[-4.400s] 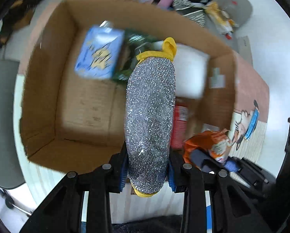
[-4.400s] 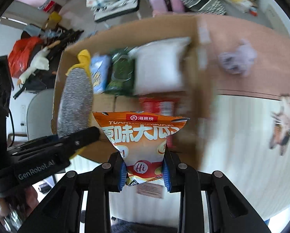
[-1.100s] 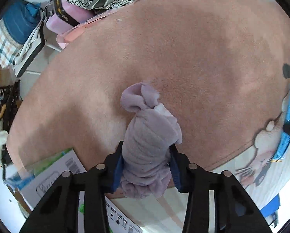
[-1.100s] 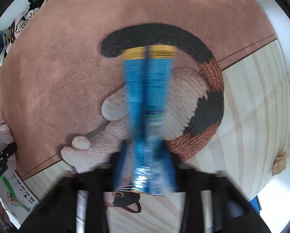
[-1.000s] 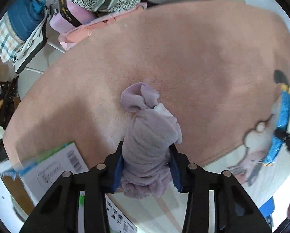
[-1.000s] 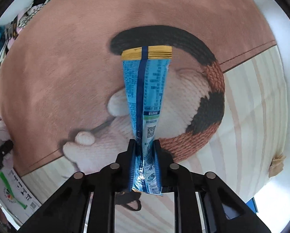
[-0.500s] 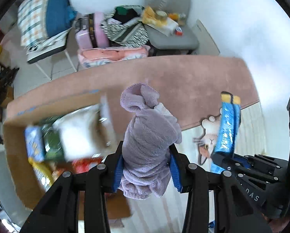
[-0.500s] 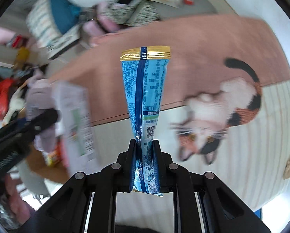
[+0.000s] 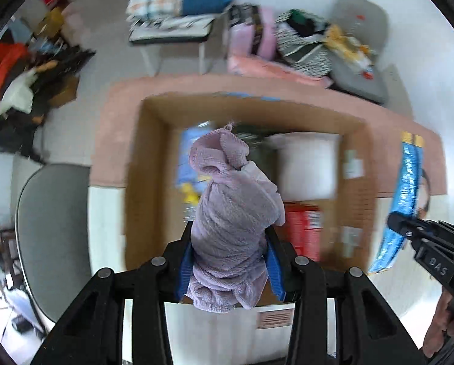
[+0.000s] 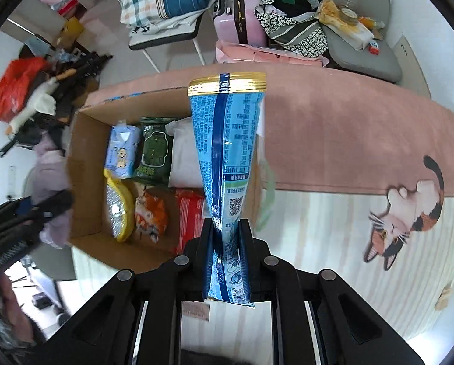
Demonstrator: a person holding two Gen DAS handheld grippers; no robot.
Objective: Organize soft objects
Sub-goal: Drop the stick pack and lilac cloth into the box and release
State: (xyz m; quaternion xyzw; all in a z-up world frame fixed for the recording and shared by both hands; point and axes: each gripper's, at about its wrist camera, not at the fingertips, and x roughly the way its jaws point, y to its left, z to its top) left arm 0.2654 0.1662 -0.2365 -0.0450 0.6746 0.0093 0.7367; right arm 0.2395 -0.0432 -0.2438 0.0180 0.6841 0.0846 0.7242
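My left gripper (image 9: 230, 258) is shut on a bunched lilac towel (image 9: 233, 213) and holds it above the open cardboard box (image 9: 147, 158). My right gripper (image 10: 227, 243) is shut on a blue snack packet (image 10: 227, 140) with a gold top seal, held upright above the box's right wall (image 10: 257, 188). The packet also shows at the right of the left wrist view (image 9: 406, 188). The towel and left gripper show blurred at the left of the right wrist view (image 10: 48, 182).
The box holds a blue wipes pack (image 10: 121, 152), a green pack (image 10: 153, 152), a white bag (image 10: 185, 155), a silver-and-yellow scrubber (image 10: 117, 210), an orange snack bag (image 10: 150, 213) and a red pack (image 10: 190, 213). A pink rug (image 10: 348, 127) with a cat picture (image 10: 406, 210) lies right. Chairs and clutter stand behind.
Both grippers have swung from over the rug to over the cardboard box, each still holding its object. The box now sits centred under the towel.
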